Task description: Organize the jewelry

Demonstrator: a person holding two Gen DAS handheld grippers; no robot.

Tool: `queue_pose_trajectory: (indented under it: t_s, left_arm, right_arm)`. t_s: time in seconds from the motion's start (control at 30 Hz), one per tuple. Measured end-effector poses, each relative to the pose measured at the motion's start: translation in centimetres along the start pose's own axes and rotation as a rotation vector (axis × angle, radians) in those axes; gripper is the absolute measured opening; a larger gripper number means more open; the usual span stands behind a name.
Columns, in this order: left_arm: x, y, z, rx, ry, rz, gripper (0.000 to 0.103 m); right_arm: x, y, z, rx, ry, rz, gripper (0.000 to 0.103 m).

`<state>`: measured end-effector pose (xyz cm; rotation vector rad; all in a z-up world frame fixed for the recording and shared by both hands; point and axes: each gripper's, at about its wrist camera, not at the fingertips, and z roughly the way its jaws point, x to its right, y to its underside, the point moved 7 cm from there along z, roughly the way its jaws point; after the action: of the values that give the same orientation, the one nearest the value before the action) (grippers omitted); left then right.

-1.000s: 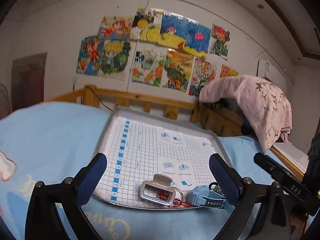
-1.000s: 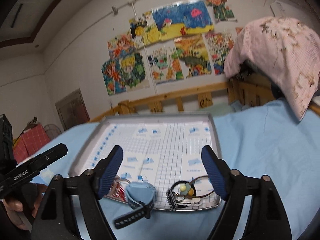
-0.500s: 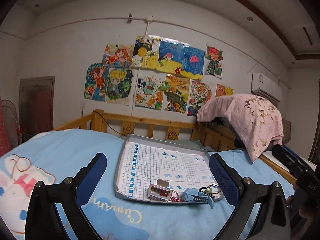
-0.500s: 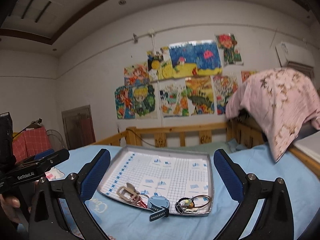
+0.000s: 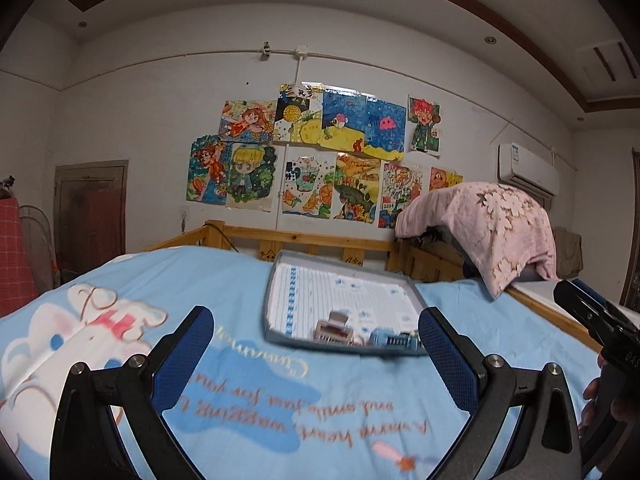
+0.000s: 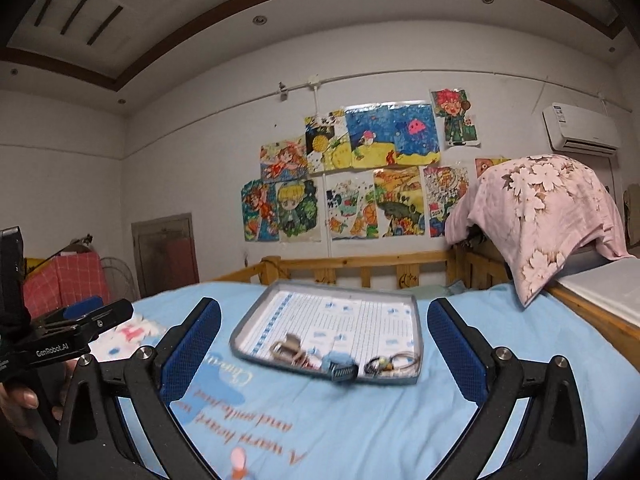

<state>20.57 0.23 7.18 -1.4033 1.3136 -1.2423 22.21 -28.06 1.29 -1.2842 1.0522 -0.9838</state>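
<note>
Plenty of bare blue bedsheet [image 6: 500,360] between both grippers and the tray; nothing in the way on either approach. Wooden bed rail [image 6: 360,266] just behind tray's far edge, wooden side board [image 6: 592,316] along the right.

Left gripper [image 5: 316,340]: spread wide, nothing between the pads. Right gripper [image 6: 324,334]: also spread wide, empty, jaws just been opening. Both well back from the tray, pointing roughly level across the bed.

Grey tray [image 6: 244,334] flat on the sheet, lined with grid paper. All contents bunched along the near edge: small open case [image 6: 286,350] at left, blue watch [image 6: 340,366] in the middle with strap hanging over the rim, dark bracelets [image 6: 390,362] at right. Blurred; finer detail not readable. Rest of tray bare.

Sheet printed with cartoon figure [image 5: 80,328] and script lettering. Pink floral blanket [image 6: 540,216] heaped at right. Drawings [image 6: 360,172] taped on white wall, air conditioner [image 6: 582,130] upper right, door [image 6: 166,250] at left.
</note>
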Motion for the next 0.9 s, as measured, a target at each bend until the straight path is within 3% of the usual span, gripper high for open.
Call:
queue_pose_trajectory:
  t_s: [0.23,0.9]
  left_arm:
    - [-0.8,1.5,0.1,-0.027,-0.009,-0.009,0.103]
    - [-1.5,2.2,0.5,-0.036,-0.026,-0.034,0.103]
  right_arm:
    - [-0.7,1.9,-0.7,-0.043,0.002,-0.024,0.101]
    - [-0.8,2.4,0.0,-0.064,-0.007,-0.019,0.101]
